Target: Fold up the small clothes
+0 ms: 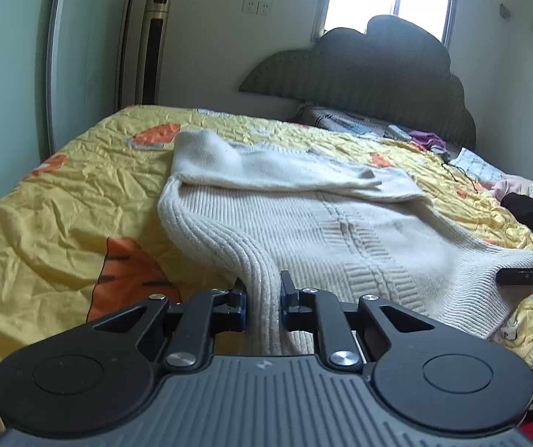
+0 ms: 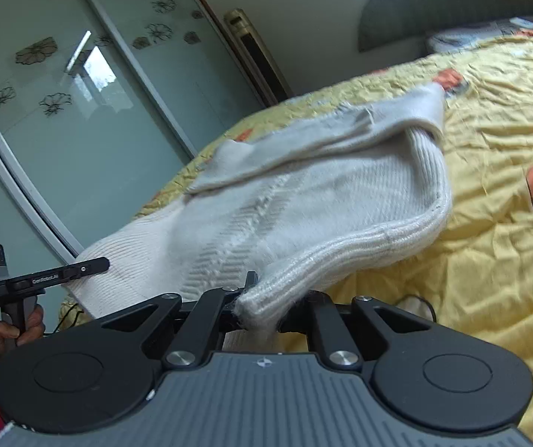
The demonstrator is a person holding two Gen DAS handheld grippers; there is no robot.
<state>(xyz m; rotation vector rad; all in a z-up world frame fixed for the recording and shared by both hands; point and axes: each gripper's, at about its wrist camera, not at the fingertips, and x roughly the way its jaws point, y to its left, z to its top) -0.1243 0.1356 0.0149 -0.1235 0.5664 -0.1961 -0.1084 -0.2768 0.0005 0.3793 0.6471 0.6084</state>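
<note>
A: Left wrist view first: what is the left gripper [image 1: 262, 300] doing with the cream sweater [image 1: 303, 223]?

B: Its jaws are clamped on a bunched fold of the ribbed hem, at the near corner of the sweater. The knit rises from the yellow quilt [image 1: 80, 186] up into the jaws, so that corner hangs off the bed while the rest lies flat.

A: And the right gripper [image 2: 262, 305]?

B: Closed too, pinching the other hem corner; the thick rib is squeezed between its fingers in the right wrist view. Its black tip also shows at the far right edge of the sweater in the left view.

A: Why hold both corners?

B: I judge it keeps the hem taut and level, so the lower half can be carried over toward the collar end as one straight fold.

A: Where does the sweater sit?

B: Spread across the quilt, its sleeves already laid across the upper body, well short of the dark headboard [image 1: 378, 74] beyond it. A hand [image 2: 17, 327] grips the left tool's handle just beside the sweater's hem.

A: Any risk?

B: Bulky knit may slip or sag in the middle.
</note>
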